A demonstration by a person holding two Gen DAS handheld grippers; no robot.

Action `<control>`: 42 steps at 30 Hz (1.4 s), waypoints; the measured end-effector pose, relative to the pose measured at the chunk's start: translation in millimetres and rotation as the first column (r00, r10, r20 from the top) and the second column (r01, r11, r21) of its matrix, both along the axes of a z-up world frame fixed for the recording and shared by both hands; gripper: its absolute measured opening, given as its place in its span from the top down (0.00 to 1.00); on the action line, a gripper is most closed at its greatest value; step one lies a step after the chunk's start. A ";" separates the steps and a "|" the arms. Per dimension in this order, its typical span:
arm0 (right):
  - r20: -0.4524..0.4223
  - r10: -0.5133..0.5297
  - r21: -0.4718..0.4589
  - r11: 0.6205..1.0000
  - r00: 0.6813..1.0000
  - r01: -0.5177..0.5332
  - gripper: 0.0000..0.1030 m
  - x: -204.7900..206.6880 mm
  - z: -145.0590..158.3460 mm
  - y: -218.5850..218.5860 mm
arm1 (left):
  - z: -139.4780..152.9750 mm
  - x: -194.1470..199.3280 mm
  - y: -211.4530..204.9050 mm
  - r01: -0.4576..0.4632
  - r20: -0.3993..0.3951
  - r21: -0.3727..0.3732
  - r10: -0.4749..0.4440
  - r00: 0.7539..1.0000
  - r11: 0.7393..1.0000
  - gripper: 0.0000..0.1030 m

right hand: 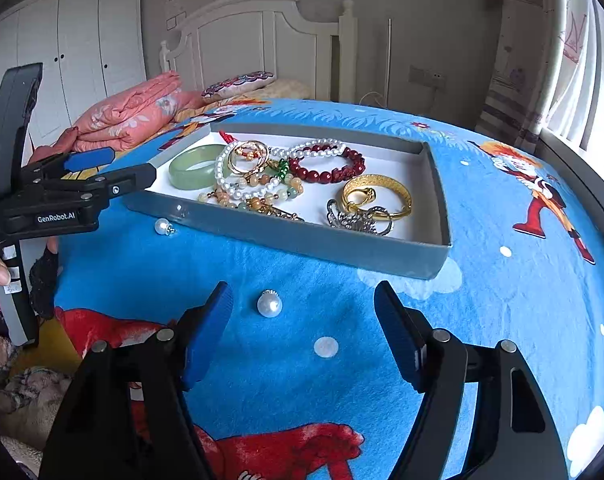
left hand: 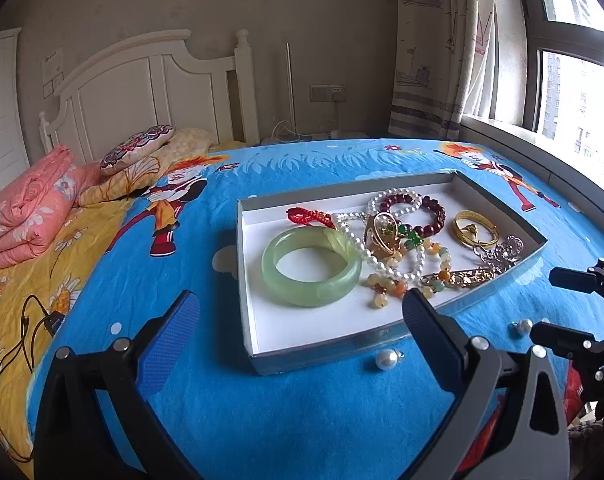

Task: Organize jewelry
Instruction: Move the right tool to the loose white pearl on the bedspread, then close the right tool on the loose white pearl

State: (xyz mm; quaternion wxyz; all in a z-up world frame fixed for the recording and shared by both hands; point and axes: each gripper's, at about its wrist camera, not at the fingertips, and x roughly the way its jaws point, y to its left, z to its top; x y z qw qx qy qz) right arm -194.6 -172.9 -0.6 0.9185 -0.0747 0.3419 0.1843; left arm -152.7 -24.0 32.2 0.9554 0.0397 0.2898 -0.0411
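A: Two pearl pendants left outside the box, rest is in. One pearl pendant (right hand: 269, 303) lies on the blue bedspread (right hand: 502, 320) between the right gripper (right hand: 304, 322) fingers, nearer the left finger; the other pearl (right hand: 162, 227) sits at approx 10 o'clock from it, just beside the box wall.

B: Box contents?

A: Grey box (left hand: 257, 360) w/ white floor holds the jade bangle (left hand: 311, 266) at 9 o'clock, white pearl strand (left hand: 382, 256) & gold pendant (left hand: 384, 236) in the middle, dark red bead bracelet (left hand: 422, 210) at 12, gold bangle (left hand: 474, 229) at 2, silver piece (left hand: 502, 252) at 3. All in a heap, tangled in the centre.

B: Jaws?

A: Right: wide apart, nothing held, low over the bedspread. Left gripper (left hand: 302, 320): also spread wide & holding nothing, hanging over the box's near edge.

B: Progress?

A: I'd say most of the way, if the goal is just everything in the box. Left to do: both loose pearls. Sorting the tangle, if wanted, isn't begun.
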 end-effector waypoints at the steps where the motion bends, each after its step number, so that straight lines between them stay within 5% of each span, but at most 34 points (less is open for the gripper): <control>1: -0.002 0.001 -0.012 1.000 1.000 -0.001 0.40 0.1 -2.0 1.6 | 0.0 -2.5 0.2 0.003 -0.002 -0.006 -0.003 1.000 1.000 0.02; 9: -0.003 0.011 -0.014 1.000 1.000 -0.011 0.56 -0.6 -3.6 1.4 | -10.0 -31.1 10.1 0.041 -0.060 -0.161 -0.051 0.997 0.986 0.03; 20: 0.001 0.012 -0.002 1.000 1.000 -0.012 0.59 -0.6 -3.8 -2.3 | -29.0 -18.7 -32.4 0.156 -0.161 -0.104 -0.172 0.972 0.982 0.60; 25: 0.004 0.022 -0.001 1.000 1.000 -0.022 0.61 -1.4 -3.4 -1.4 | -32.9 -13.2 -39.7 0.115 -0.178 -0.059 -0.124 0.976 0.992 0.62; 31: 0.010 0.038 -0.015 0.999 0.999 -0.037 0.64 -3.7 -4.0 5.6 | -31.5 -13.7 -28.9 0.089 -0.174 -0.088 -0.103 0.979 0.992 0.63; 34: 0.017 0.055 -0.023 0.998 0.998 -0.055 0.73 -4.9 -4.0 11.0 | -32.3 -11.4 -30.7 0.096 -0.166 -0.081 -0.109 0.980 0.992 0.68; 37: 0.026 0.071 -0.039 0.997 0.997 -0.070 0.80 -7.4 -4.4 16.0 | -33.2 -10.4 -33.9 0.124 -0.157 -0.081 -0.135 0.978 0.989 0.85; 42: 0.027 0.067 -0.037 0.997 0.997 -0.066 0.84 -8.0 -4.5 15.2 | -34.4 -14.3 -39.1 0.173 -0.148 -0.099 -0.186 0.971 0.980 0.86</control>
